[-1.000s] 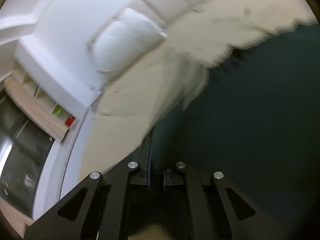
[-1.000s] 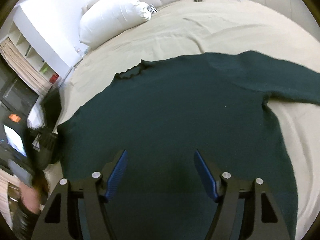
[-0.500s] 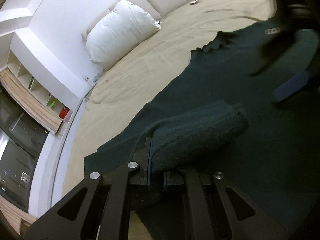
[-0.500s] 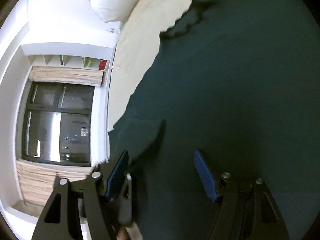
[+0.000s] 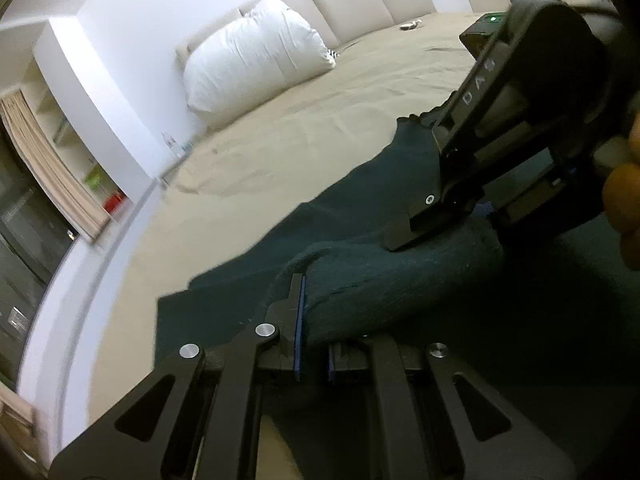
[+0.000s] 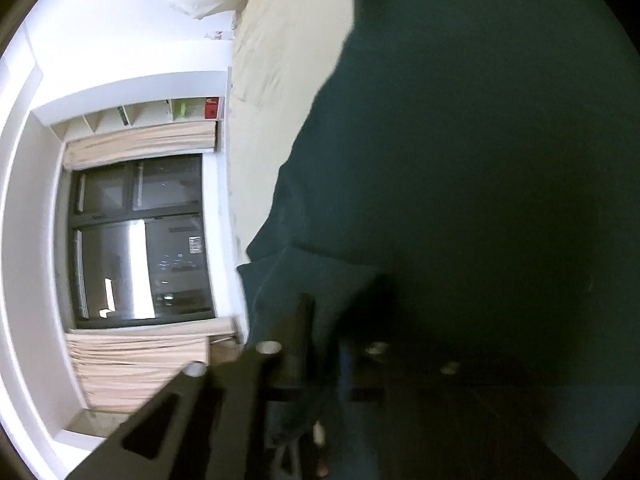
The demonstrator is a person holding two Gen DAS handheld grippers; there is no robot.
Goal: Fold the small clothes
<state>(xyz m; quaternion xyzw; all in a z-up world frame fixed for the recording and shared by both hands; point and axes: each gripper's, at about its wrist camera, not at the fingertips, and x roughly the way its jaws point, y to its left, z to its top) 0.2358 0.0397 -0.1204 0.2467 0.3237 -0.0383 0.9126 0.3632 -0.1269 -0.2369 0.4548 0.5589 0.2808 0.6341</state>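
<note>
A dark green sweater (image 5: 360,200) lies spread on the beige bed (image 5: 280,136). My left gripper (image 5: 311,344) is shut on its sleeve (image 5: 400,276), which is folded across the body. My right gripper (image 6: 326,352) is shut on the same sleeve near the cuff; in the left wrist view it (image 5: 480,200) presses down on the sleeve's far end. In the right wrist view the sweater (image 6: 480,160) fills most of the frame.
A white pillow (image 5: 256,60) lies against the padded headboard (image 5: 360,0). A wall niche with shelves (image 5: 92,176) and a dark window (image 6: 140,240) are to the left of the bed. A small object (image 5: 410,26) lies at the bed's far end.
My right gripper has come down onto the sleeve's end and shut from open. My left gripper still holds the sleeve, laid across the sweater's body.
</note>
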